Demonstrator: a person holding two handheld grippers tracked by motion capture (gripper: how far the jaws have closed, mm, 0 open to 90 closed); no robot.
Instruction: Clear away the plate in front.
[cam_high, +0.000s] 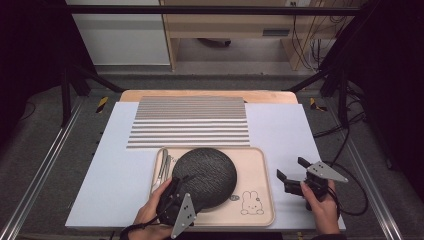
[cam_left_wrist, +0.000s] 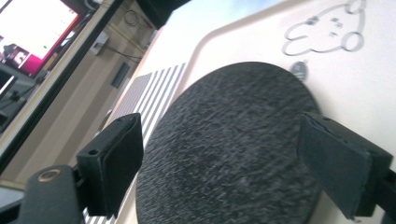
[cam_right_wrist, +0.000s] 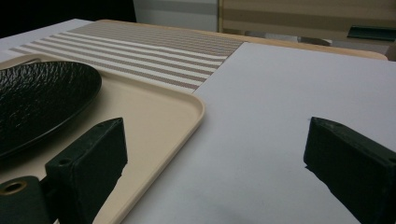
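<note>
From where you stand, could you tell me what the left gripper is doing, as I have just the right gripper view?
Observer: The left gripper hovers over the near left edge of the black plate, jaws open on either side of it.
Operator: Thank you. Is anything else on the tray?
Observer: Yes, metal cutlery lies on the tray left of the plate.
Operator: And where is my gripper?
Observer: The right gripper is open above the white mat, right of the tray.
</note>
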